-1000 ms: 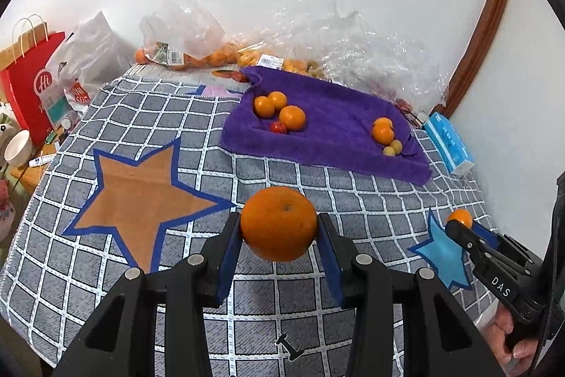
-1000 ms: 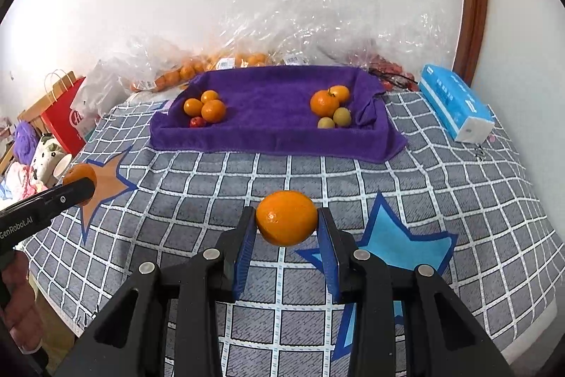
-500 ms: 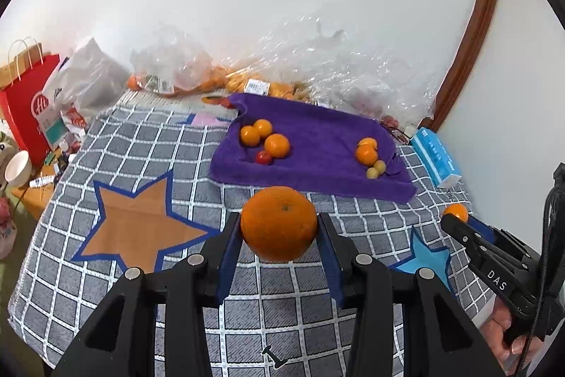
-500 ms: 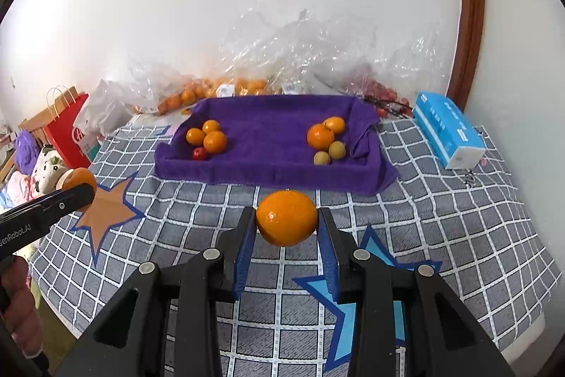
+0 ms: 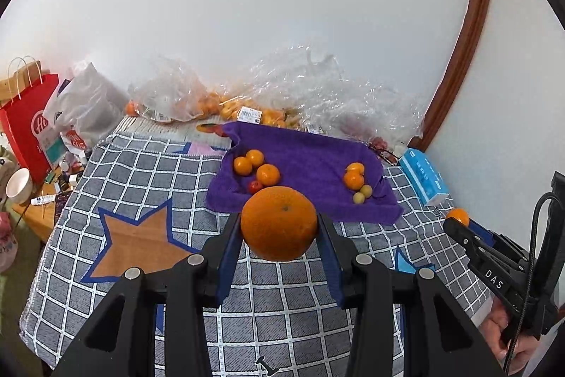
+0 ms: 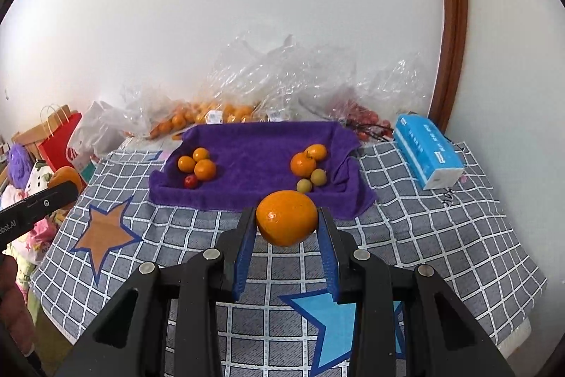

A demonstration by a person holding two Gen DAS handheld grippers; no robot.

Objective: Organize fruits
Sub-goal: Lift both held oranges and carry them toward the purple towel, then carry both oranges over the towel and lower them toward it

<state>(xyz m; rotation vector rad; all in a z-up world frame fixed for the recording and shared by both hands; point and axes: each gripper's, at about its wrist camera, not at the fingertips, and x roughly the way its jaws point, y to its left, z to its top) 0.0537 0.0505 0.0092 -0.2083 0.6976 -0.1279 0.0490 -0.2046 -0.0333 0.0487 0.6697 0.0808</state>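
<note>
A table is wearing a grey checked cloth (image 6: pixel 441 235) with star patches. A purple towel (image 6: pixel 254 161) is lying on it toward the wall, a blue tissue pack (image 6: pixel 425 154) is sitting just right of the towel, and clear plastic bags (image 6: pixel 282 87) are crowding the far edge.

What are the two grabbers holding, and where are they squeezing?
The left gripper pinches a big round orange by its sides. The right gripper pinches a smaller round orange the same way.
</note>
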